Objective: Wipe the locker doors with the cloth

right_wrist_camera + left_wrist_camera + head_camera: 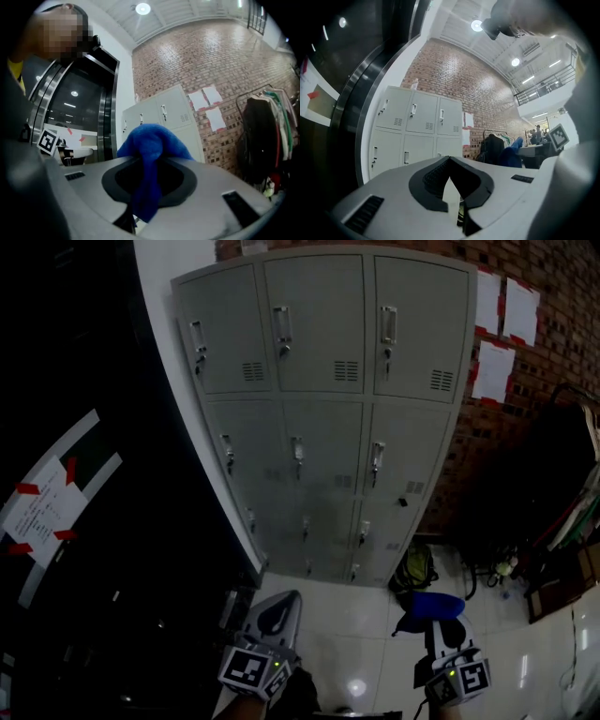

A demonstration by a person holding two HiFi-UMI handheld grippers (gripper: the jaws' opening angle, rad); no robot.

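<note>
The grey lockers [323, 418] stand against a brick wall ahead, three columns wide, all doors closed; they also show as the lockers [415, 136] in the left gripper view and the lockers [159, 115] in the right gripper view. My right gripper [436, 615] is low at the bottom right, well short of the lockers, shut on a blue cloth [429, 605]. The cloth [152, 145] bunches above the right gripper [150, 161] and hangs down between the jaws. My left gripper [272, 615] is at the bottom left, shut and holding nothing; the left gripper [450, 161] points towards the lockers.
White sheets of paper [502, 324] are stuck on the brick wall right of the lockers. A green backpack [413, 568] lies on the tiled floor at the locker's foot. A clothes rack with dark garments [562, 484] fills the right. Dark glass panels [84, 474] line the left.
</note>
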